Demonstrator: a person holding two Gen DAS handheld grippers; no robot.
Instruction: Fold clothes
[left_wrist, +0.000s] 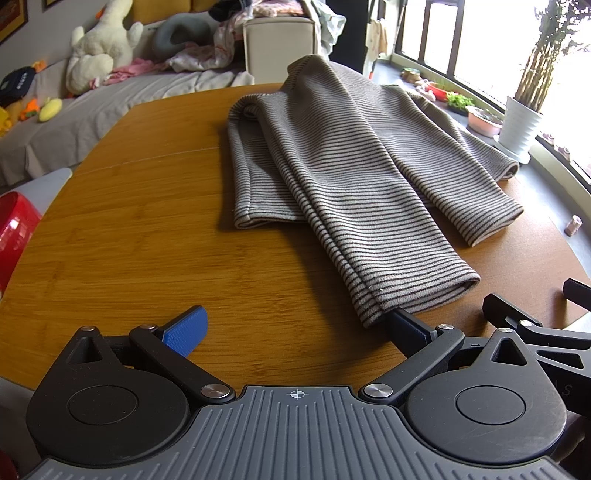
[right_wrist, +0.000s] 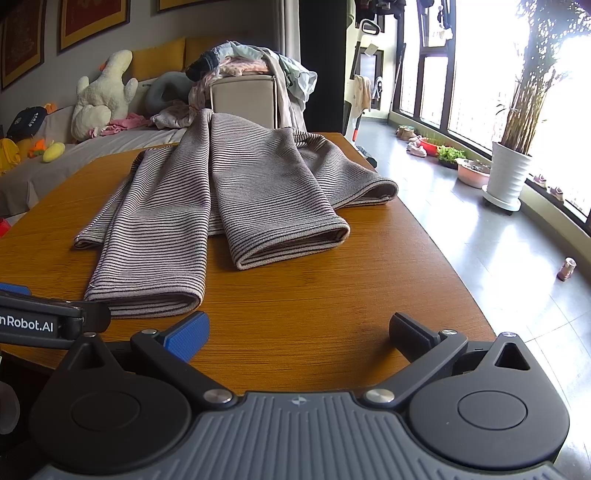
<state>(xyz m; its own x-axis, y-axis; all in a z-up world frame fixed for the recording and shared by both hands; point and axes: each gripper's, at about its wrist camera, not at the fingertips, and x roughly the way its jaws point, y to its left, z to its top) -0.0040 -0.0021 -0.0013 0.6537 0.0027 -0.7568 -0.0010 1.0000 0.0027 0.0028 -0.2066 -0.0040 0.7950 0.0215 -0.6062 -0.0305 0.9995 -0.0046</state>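
Both my left gripper (left_wrist: 295, 328) and right gripper (right_wrist: 299, 328) gape wide, holding nothing. Ahead, the striped sweater (right_wrist: 236, 192) lies on the wooden table (right_wrist: 332, 295); beyond it, a clothes-heaped bin (right_wrist: 243, 96).

I see a grey sweater (left_wrist: 351, 155) with thin dark stripes lying flat on the wooden table (left_wrist: 129, 240). Both sleeves are folded over its body, their cuffs pointing toward me, and the nearer cuff (left_wrist: 413, 291) reaches furthest forward.

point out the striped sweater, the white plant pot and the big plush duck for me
striped sweater (right_wrist: 258, 192), right wrist view, on the folded body panel.
white plant pot (right_wrist: 508, 173), right wrist view, on its ribbed side wall.
plush duck (left_wrist: 99, 48), left wrist view, on its cream body.
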